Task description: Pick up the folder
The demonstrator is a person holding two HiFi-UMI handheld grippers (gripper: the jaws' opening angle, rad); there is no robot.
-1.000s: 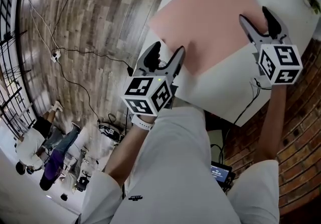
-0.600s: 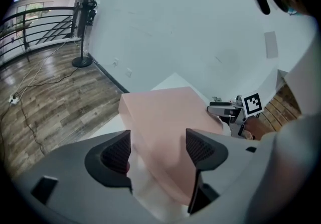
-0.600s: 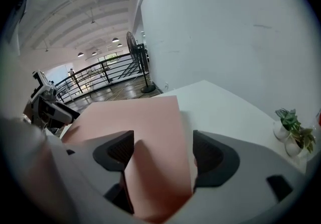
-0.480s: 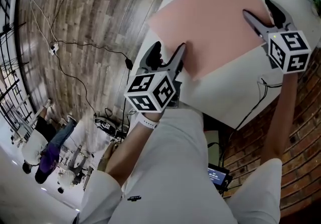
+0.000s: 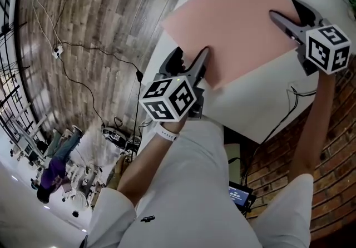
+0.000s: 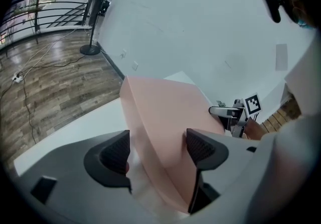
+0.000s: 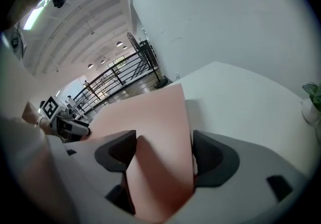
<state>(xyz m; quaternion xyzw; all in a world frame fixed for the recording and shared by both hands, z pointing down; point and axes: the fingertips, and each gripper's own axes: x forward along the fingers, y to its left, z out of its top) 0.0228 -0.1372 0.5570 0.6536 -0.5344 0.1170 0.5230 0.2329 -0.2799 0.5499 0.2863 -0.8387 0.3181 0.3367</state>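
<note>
The thin, flat, salmon-pink card folder (image 5: 228,24) lies on the white worktop (image 5: 261,102), its near corner close to the worktop's edge.

The left tongs (image 5: 191,55) sit at the folder's near-left edge. Their dark jaws are spread wide and the folder's edge runs between them; the pads do not look pressed onto it.

The right tongs (image 5: 285,10) sit at the folder's right-hand corner. That corner is between their jaws, which are wide apart and closing, with no pinch on the card that I can see yet.

Compared with a second ago, both tongs have come lower and settled in on the folder's two sides, so each now straddles an edge. I judge that the approach is finished and the grasp is starting, right side first. The folder is not yet lifted.

Beyond the worktop is a floor of dark wooden planks (image 5: 94,19) with black cables (image 5: 83,55) trailing over it.
</note>
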